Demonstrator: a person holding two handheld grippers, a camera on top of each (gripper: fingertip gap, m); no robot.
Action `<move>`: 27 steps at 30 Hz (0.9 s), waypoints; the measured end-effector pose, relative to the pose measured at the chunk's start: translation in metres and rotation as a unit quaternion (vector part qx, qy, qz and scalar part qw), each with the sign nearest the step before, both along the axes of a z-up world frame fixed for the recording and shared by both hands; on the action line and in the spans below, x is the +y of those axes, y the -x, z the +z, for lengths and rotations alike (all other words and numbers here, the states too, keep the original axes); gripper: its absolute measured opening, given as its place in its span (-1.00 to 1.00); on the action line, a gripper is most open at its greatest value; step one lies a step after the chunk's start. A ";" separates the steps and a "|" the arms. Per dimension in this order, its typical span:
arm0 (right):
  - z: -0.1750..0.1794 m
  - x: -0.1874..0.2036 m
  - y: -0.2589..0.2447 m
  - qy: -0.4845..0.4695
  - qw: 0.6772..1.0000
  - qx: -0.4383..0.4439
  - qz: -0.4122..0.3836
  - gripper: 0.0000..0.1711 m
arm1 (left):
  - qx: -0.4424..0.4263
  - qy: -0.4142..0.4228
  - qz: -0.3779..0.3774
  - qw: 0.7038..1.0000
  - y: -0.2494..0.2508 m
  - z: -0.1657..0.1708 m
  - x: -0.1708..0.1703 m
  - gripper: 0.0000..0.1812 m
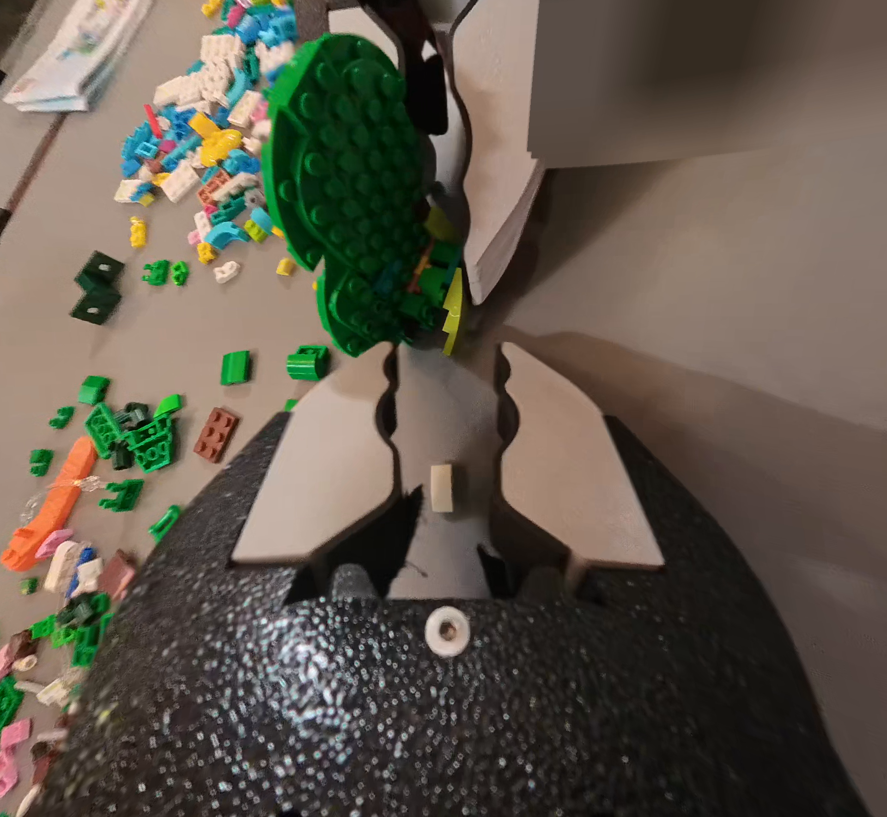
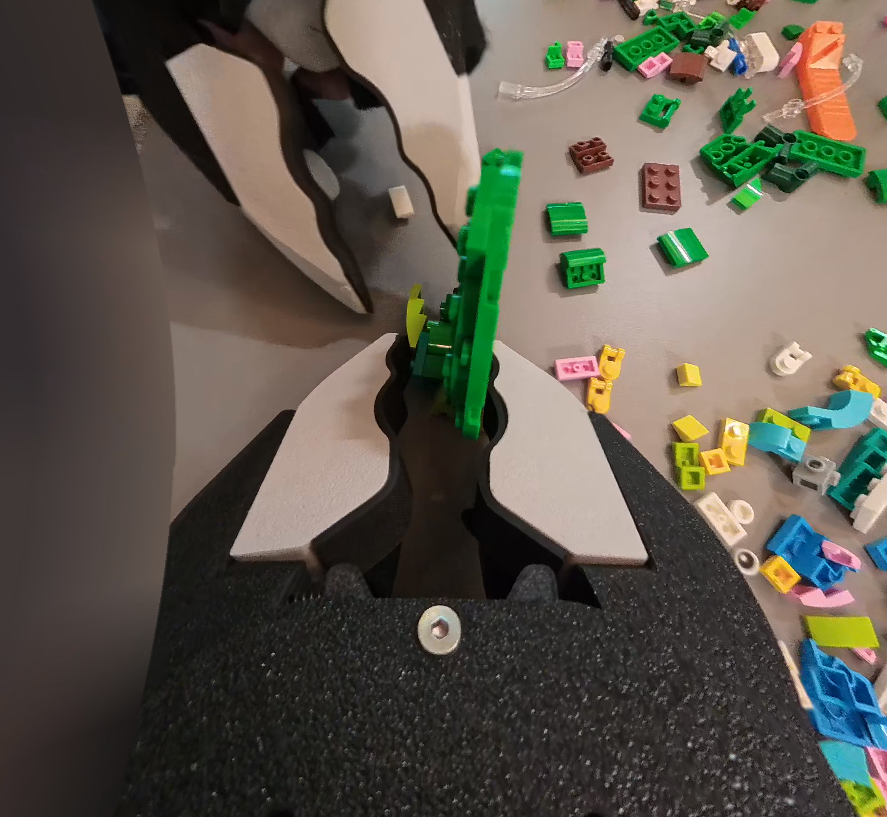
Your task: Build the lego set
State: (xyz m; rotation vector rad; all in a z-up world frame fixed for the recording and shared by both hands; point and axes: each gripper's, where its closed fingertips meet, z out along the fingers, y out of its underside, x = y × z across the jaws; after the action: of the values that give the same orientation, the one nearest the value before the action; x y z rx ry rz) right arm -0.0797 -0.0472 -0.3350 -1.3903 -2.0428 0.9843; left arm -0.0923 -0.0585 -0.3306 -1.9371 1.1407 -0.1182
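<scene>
The flat green studded plastic plate assembly (image 2: 480, 295), rounded plates layered together with small green bricks and lime leaf pieces on one face, is up off the grey worktop (image 2: 672, 314) and standing on edge in the air. The right hand-held gripper (image 2: 446, 376) is closed on its lower edge, one finger on each face. The left hand-held gripper (image 1: 446, 362) is empty, its fingers parted to a moderate gap; its tips sit just beside the bottom rim of the assembly, and whether they touch it I cannot tell.

I judge the assembly light and stiff across its faces, but brittle at the joins: the stacked plates could peel apart if levered, and the leaf pieces look easy to knock off. Smooth plastic may slip, so the safest hold is across flat plate faces near the rim, away from the small parts (the present grip does roughly that).

The two grippers face each other, the left angled down towards the right, above the worktop. Loose coloured bricks (image 2: 768, 458) lie scattered to one side.
</scene>
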 end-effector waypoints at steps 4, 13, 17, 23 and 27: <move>0.000 0.002 -0.001 0.000 1.000 0.000 -0.001 -0.66 | 0.001 -0.074 0.028 0.997 0.003 0.014 0.005 -0.36; 0.000 -0.006 -0.005 -0.001 0.999 0.000 0.047 -0.66 | 0.005 -0.004 -0.030 1.000 -0.009 0.001 0.017 -0.10; 0.000 -0.009 -0.007 0.000 0.998 0.000 0.067 -0.66 | 0.025 -0.002 -0.085 0.996 -0.018 0.000 0.015 -0.30; 0.000 -0.011 -0.008 0.001 0.997 0.000 0.076 -0.66 | 0.019 0.009 -0.108 0.994 -0.019 -0.001 0.012 -0.37; 0.000 -0.012 -0.008 -0.001 0.997 0.001 0.079 -0.66 | 0.025 0.003 -0.106 0.994 -0.016 -0.002 0.012 -0.43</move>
State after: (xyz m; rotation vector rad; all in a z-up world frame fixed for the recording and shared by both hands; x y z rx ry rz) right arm -0.0715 -0.0590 -0.3350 -1.2412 -2.1794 1.0479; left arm -0.0761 -0.0470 -0.3321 -1.8289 1.3781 -0.1886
